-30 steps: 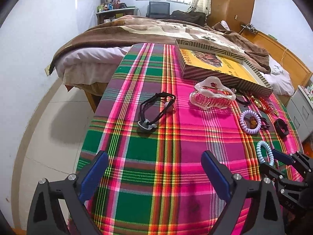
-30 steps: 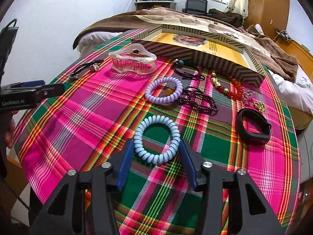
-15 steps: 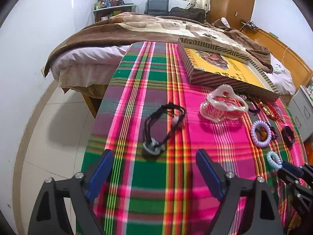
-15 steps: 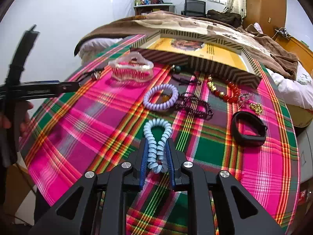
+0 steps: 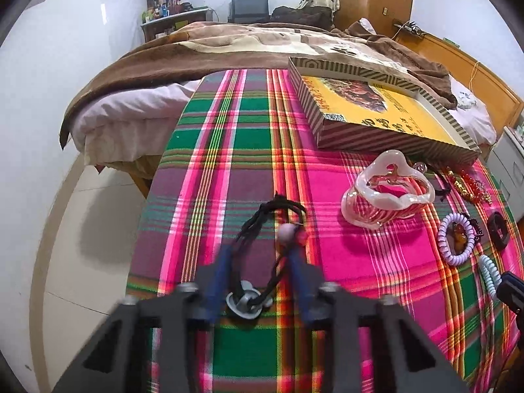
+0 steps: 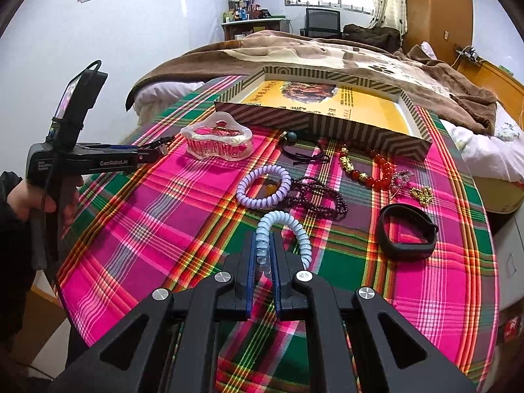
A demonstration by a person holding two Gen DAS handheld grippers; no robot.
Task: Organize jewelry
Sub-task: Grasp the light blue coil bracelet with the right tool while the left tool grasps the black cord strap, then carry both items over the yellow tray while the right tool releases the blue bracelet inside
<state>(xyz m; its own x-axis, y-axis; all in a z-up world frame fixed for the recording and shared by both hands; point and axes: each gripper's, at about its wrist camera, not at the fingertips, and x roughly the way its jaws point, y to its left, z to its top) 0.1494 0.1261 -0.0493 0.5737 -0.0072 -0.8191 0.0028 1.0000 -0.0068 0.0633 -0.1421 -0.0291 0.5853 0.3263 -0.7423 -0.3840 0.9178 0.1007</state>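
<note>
- The right tool is pinching one side of the pale blue coil hair tie. The rest of the springy loop hangs free to the right, so on a lift it could stretch, swing or slip out of the narrow grip.
- The left tool stands part-spread around the black cord necklace, fingers either side and not yet pressed on it. The grey pendant lies low between them. Closing on thin cord alone risks it sliding through, and the pendant's weight could drag it out.
- Just beyond the blue tie lie the lilac coil tie and dark bead bracelet, touching. A swinging loop could snag and drag them.
- The clear claw clip sits between the two tools. A sideways sweep may knock it.
- The striped box at the far side of the surface is the likely destination. Its raised wall could catch a dangling cord.
</note>
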